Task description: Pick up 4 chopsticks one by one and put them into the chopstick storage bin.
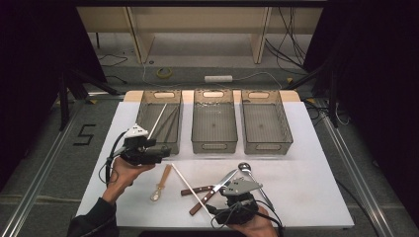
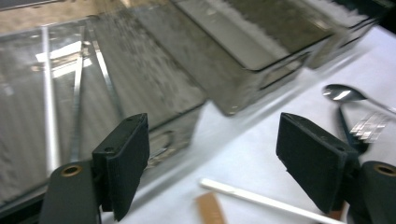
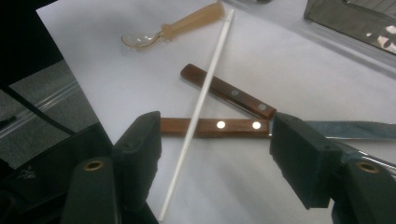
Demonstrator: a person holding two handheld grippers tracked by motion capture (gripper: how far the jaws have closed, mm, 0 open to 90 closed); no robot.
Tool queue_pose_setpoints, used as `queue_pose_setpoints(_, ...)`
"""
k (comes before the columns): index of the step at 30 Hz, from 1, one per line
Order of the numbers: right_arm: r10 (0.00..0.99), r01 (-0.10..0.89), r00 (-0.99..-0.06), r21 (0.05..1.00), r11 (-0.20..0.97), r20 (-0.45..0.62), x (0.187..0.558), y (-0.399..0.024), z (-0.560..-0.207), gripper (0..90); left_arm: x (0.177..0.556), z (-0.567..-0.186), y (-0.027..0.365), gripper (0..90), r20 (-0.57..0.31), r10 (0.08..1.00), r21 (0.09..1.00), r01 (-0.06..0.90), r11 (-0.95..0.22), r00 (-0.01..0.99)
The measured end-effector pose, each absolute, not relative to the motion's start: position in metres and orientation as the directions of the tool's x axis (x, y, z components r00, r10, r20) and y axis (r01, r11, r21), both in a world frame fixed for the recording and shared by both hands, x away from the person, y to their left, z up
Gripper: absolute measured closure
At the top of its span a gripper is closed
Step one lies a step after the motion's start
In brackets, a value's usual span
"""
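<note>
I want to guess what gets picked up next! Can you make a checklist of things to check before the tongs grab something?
1. Right tongs open: ok.
2. Right tongs over a wooden-handled knife: ok.
3. White chopstick lying across both knife handles, in the way: not ok.
4. Left tongs open, nothing between them: ok.
5. Middle bin free for cutlery: ok.
6. Left bin already holds one chopstick: ok.

Knife handles (image 3: 212, 126): brown wood, smooth, with bright metal rivets.
Knife blade (image 3: 355, 129): bare metal, dull sheen.
White stick (image 3: 198, 105): matt, looks like plastic.
Small spoon (image 3: 173, 28): translucent amber plastic, glossy bowl.
Metal spoon (image 2: 343, 93): polished, mirror-bright.
Bins (image 1: 213, 126): smoky clear plastic, finely textured floors.
Table (image 1: 306, 163): white, matt, smooth.
Gripper pads (image 3: 140, 154): black, matt, rubbery.
</note>
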State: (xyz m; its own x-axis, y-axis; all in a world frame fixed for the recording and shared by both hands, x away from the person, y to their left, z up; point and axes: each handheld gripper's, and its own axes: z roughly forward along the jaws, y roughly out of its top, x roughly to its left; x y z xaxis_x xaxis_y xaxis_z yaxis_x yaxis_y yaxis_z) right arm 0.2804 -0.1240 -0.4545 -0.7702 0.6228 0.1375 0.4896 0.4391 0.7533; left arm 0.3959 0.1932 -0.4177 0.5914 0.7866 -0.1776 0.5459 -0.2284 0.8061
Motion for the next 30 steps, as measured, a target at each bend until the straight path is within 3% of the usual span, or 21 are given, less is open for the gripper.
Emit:
queue_pose_setpoints(8, 0.605, 0.485, -0.784, 0.745, 0.458, 0.138, 0.277, -0.119, -0.459, 41.9, 0.376, -0.426, 0.187, 24.4, -0.156, 0.771, 0.819, 0.517, -0.248, 0.617)
queue_pose_setpoints(30, 0.590, 0.492, -0.796, 0.715, 0.497, 0.137, 0.273, -0.107, -0.468, 48.0, 0.344, -0.432, 0.179, 22.6, -0.112, 0.756, 0.851, 0.455, -0.261, 0.644)
